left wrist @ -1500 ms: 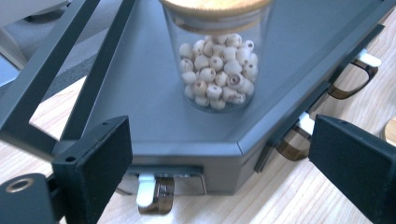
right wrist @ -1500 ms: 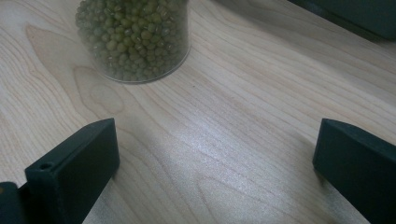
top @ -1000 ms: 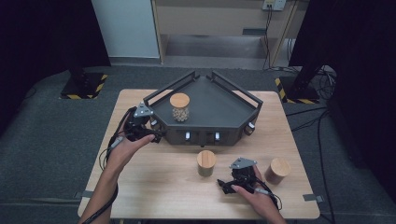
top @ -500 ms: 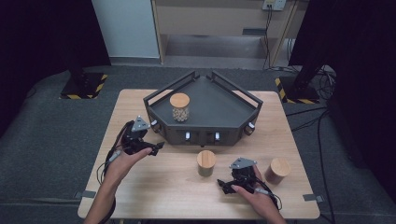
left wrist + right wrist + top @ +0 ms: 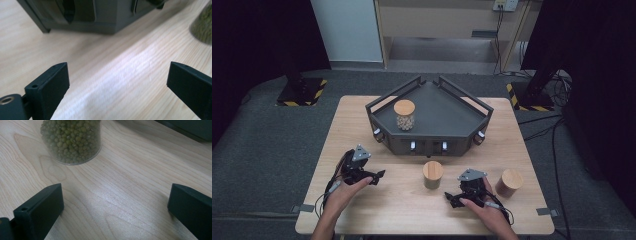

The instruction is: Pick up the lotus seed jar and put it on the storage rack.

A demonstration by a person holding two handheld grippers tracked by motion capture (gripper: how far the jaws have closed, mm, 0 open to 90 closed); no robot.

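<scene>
Both released: right gripper (image 5: pixel 453 197) just beside green-bean jar (image 5: pixel 432 174), left gripper (image 5: pixel 378 175) farther off; best squaring right jaws around jar's glass below lid, closing gently.

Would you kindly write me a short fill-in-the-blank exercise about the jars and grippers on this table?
1. The number of jars standing on the dark tray is ____.
2. The jar of green beans stands on the bare ____.
3. Both the left gripper and the right gripper have their jaws ____.
4. All the jars have lids made of ____.

Missing words: one; table; open; wood
</scene>
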